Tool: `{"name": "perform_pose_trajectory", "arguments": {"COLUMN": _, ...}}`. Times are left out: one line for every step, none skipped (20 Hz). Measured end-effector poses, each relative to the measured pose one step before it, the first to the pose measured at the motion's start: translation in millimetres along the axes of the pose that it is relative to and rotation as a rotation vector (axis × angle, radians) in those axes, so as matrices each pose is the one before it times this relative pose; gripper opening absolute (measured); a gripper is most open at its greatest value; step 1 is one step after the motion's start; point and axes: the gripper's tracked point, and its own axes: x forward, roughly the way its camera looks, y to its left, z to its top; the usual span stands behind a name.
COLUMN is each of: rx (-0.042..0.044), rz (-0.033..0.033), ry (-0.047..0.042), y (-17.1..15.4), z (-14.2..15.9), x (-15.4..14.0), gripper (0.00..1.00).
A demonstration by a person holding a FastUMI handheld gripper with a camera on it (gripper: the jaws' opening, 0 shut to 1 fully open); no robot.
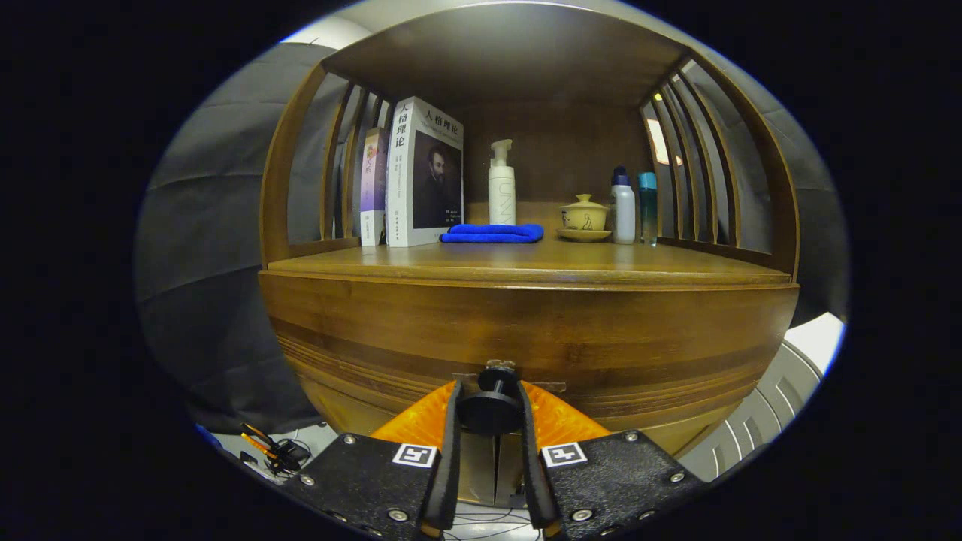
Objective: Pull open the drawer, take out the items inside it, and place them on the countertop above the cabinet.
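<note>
A wooden cabinet fills the scene, with its drawer front (526, 330) right ahead of me. A round dark knob (490, 409) sticks out of the drawer's lower middle. My gripper (490, 413) has both fingers pressed against the knob's sides, shut on it. The drawer looks closed, flush with the cabinet body, and its contents are hidden. Above the drawer lies the wooden countertop (526, 263), bare along its front strip.
At the back of the countertop stand two books (417, 176), a folded blue cloth (492, 234), a white pump bottle (501, 188), a lidded teacup on a saucer (584, 218) and two small bottles (631, 207). Curved slatted sides and a shelf roof enclose it. Cables lie on the floor at lower left.
</note>
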Motion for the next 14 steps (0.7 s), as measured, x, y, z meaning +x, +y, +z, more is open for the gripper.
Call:
{"name": "perform_pose_trajectory", "arguments": {"rx": 0.00419, "rz": -0.00845, "ry": 0.0004, "y": 0.42, "z": -0.54, "x": -2.73, "gripper": 0.36}}
{"name": "perform_pose_trajectory", "arguments": {"rx": -0.00316, "rz": -0.00828, "ry": -0.0012, "y": 0.07, "z": -0.35, "x": -3.89, "gripper": 0.36}}
{"name": "perform_pose_trajectory", "arguments": {"rx": -0.00996, "rz": -0.00594, "ry": -0.00663, "y": 0.94, "z": -0.63, "x": -4.83, "gripper": 0.35}}
{"name": "perform_pose_trajectory", "arguments": {"rx": -0.0138, "rz": -0.00387, "ry": -0.00914, "y": 1.58, "z": -0.63, "x": -6.82, "gripper": 0.35}}
{"name": "perform_pose_trajectory", "arguments": {"rx": -0.01733, "rz": -0.00148, "ry": -0.01028, "y": 1.78, "z": -1.52, "x": -7.96, "gripper": 0.35}}
{"name": "perform_pose_trajectory", "arguments": {"rx": -0.01647, "rz": 0.00134, "ry": -0.00929, "y": 1.72, "z": -0.54, "x": -8.05, "gripper": 0.35}}
{"name": "perform_pose_trajectory", "arguments": {"rx": -0.01133, "rz": 0.00143, "ry": -0.00831, "y": 1.71, "z": -1.48, "x": -8.33, "gripper": 0.35}}
{"name": "perform_pose_trajectory", "arguments": {"rx": -0.00602, "rz": 0.00141, "ry": -0.0061, "y": 1.97, "z": -0.88, "x": -8.54, "gripper": 0.35}}
{"name": "perform_pose_trajectory", "arguments": {"rx": -0.00176, "rz": 0.00036, "ry": -0.00478, "y": 1.97, "z": -0.91, "x": -7.71, "gripper": 0.35}}
{"name": "perform_pose_trajectory", "arguments": {"rx": 0.00081, "rz": -0.00047, "ry": -0.00269, "y": 0.47, "z": -0.38, "x": -7.48, "gripper": 0.35}}
{"name": "perform_pose_trajectory", "arguments": {"rx": 0.00523, "rz": -0.00424, "ry": 0.0013, "y": 0.37, "z": -0.57, "x": -7.27, "gripper": 0.35}}
{"name": "perform_pose_trajectory", "arguments": {"rx": 0.01037, "rz": -0.00321, "ry": 0.00194, "y": 0.67, "z": -0.64, "x": -7.36, "gripper": 0.35}}
{"name": "perform_pose_trajectory", "arguments": {"rx": 0.00809, "rz": 0.00013, "ry": 0.00158, "y": 1.48, "z": -1.47, "x": -7.23, "gripper": 0.35}}
{"name": "perform_pose_trajectory", "arguments": {"rx": 0.00123, "rz": 0.00254, "ry": -0.00093, "y": 1.58, "z": -0.6, "x": -7.68, "gripper": 0.35}}
